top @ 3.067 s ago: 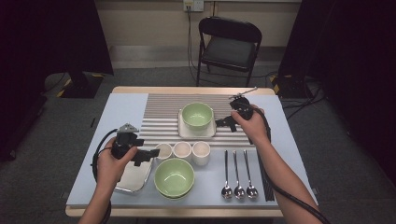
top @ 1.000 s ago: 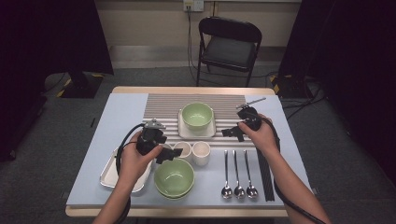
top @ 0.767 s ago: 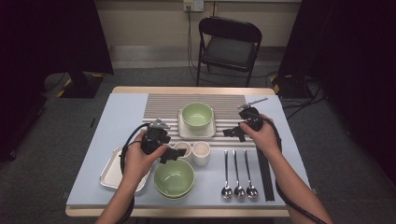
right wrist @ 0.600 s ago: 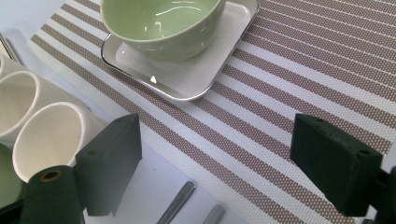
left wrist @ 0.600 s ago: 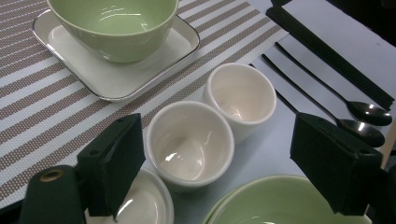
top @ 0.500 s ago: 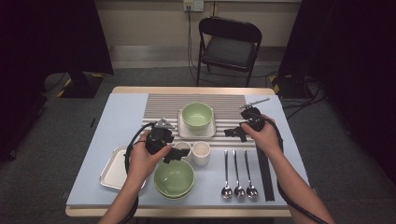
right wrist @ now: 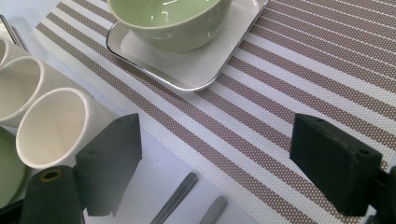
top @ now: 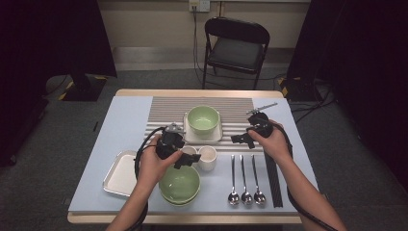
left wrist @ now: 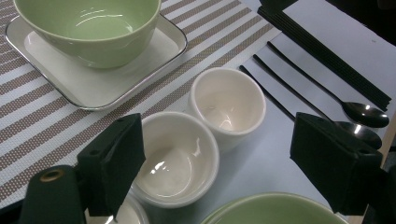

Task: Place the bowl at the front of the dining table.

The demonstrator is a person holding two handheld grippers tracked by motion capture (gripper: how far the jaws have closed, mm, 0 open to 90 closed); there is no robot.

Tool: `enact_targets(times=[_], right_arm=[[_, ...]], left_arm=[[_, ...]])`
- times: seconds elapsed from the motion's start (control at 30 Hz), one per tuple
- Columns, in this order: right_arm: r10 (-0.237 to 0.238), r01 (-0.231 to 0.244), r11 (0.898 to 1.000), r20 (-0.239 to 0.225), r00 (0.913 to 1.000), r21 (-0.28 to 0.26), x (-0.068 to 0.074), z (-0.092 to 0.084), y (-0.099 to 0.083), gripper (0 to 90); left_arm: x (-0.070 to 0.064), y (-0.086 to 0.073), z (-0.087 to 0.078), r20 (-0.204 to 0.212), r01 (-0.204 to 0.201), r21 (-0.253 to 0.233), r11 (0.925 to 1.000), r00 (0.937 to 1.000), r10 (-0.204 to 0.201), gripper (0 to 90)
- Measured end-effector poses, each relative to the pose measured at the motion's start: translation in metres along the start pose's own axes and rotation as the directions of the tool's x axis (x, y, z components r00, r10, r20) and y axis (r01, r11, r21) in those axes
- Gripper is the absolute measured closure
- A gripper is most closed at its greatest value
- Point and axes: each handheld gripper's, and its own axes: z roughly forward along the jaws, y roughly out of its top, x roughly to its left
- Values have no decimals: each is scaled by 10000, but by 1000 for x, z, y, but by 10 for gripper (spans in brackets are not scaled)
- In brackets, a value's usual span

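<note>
Near the centre of the high view, the left tool (top: 186, 159) hangs with its jaws spread wide over the row of small white cups, gripping nothing; in the left gripper view the middle cup (left wrist: 175, 158) sits low and centre between the jaws, touching the right-hand cup (left wrist: 228, 106) above it, while a 3rd cup (left wrist: 133, 214) peeks in at the bottom left corner. At the right of centre, the right tool (top: 242, 138) hovers released over the striped placemat (top: 171, 109), also empty. Judging from this, the work is at its start: no cup is grasped, and all 3 stand together just above the near green bowl (top: 179, 183). The far green bowl (top: 203, 119) rests on its square plate (top: 188, 135), the empty white tray (top: 120, 172) lies at the lower left of the bench (top: 120, 120), and 3 spoons (top: 245, 178) and black chopsticks (top: 271, 178) lie at the lower right. What seems left is lowering, closing on a cup, and moving it.
</note>
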Motion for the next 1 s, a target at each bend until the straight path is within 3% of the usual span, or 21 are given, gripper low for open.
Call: enact_targets(times=[1.0], right_arm=[[-53, 53, 10000, -107, 9999, -53, -1, 1, -4, 161]], left_arm=[[-13, 3, 10, 330, -51, -60, 10000, 9994, 53, 173]])
